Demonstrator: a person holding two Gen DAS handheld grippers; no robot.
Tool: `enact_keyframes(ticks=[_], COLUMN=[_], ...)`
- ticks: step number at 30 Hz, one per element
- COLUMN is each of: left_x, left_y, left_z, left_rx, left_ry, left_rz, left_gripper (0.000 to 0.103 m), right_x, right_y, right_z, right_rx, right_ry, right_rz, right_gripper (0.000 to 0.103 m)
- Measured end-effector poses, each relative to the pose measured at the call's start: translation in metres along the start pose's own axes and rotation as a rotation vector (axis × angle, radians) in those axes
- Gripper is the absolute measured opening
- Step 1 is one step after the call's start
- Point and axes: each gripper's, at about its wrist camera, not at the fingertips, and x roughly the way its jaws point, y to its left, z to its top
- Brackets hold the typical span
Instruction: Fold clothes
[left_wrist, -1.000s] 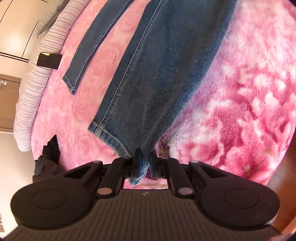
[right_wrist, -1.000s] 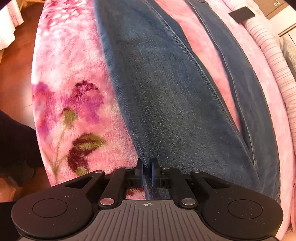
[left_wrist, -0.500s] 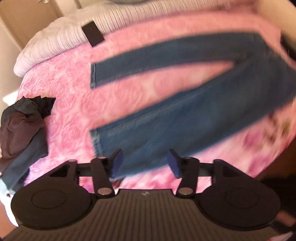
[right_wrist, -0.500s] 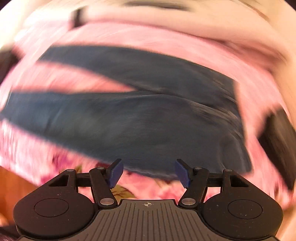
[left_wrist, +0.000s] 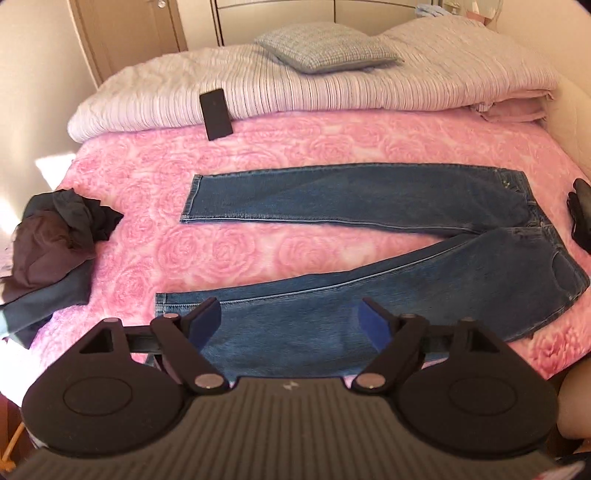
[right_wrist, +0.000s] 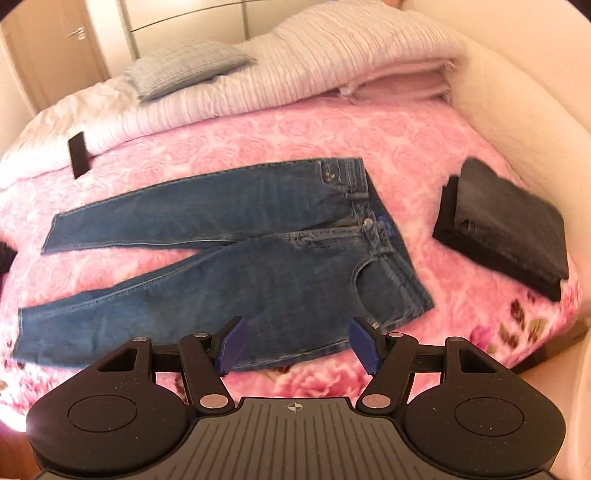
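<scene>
**Both tongs let go, jeans laid flat**

Left gripper (left_wrist: 290, 321) and right gripper (right_wrist: 295, 345) hang released above the jeans (left_wrist: 369, 258), spread on the pink blanket (left_wrist: 258, 147), legs toward 9 o'clock. 1 second ago both pinched denim. Next, I'd judge: fold 1 leg over the other.

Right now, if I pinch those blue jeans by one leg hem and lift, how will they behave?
The blue jeans lie flat and limp, so they will probably drape and trail. Thick denim likely feels heavy. The fuzzy pink blanket may drag on them.
</scene>
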Motion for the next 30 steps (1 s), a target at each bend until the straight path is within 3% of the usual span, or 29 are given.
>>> enact_keyframes(ticks=[10, 15, 30], left_x=[-0.058, -0.072, -0.101], left_y=[-0.083, -0.107, -0.088], left_z=[-0.034, -0.041, -0.055], left_rx=[-0.086, -0.054, -0.094], left_ry=[-0.022, -0.022, -0.032], left_rz=[0.088, 0.1, 0.2], left_gripper=[0.079, 0.079, 0.079], right_x=[-0.013, -0.023, -0.018], right_y=[-0.041, -0.053, -0.022], right_z=[-0.017, -0.023, -0.032], right_rx=[-0.085, -0.114, -0.216], right_ry=[-0.002, -0.008, 0.01], right_rz=[0.116, 0.15, 0.264], right_gripper=[0.065, 0.065, 0.065])
